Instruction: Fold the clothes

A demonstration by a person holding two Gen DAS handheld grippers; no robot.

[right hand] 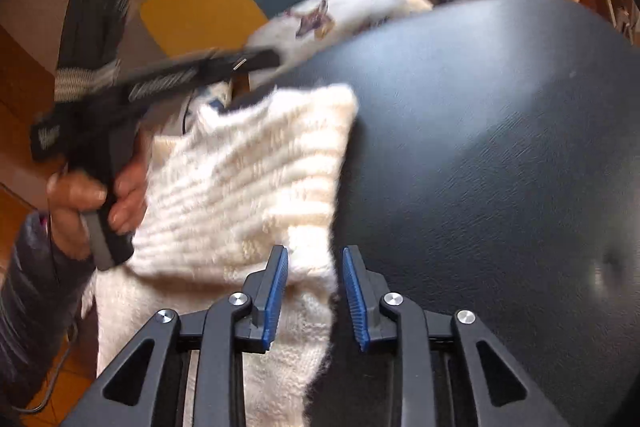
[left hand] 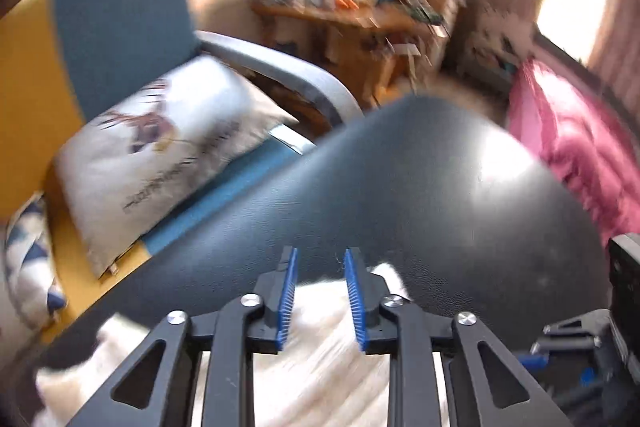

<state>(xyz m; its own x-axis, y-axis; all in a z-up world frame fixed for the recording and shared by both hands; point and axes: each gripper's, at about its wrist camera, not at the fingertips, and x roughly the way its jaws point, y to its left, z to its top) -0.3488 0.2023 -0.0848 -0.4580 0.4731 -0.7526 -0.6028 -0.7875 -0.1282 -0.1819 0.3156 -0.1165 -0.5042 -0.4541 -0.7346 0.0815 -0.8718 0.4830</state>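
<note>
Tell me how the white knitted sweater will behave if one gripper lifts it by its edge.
The white knitted sweater will probably flop and sag, since it already drapes in soft folds. Its chunky ribbed knit may stretch. It may slide on the smooth black leather-like surface.

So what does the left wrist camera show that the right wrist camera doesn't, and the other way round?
Only the left wrist view shows the pink bedcover at the right and the blue-and-white patterned cushion at lower left. Only the right wrist view shows the person's hand gripping the black left gripper, and the ribbed cream knitted sweater's full spread. Both show the dark leather-look surface, the blue and yellow armchair with its white printed pillow, the cluttered wooden desk, and open blue-padded fingers above the sweater.
</note>
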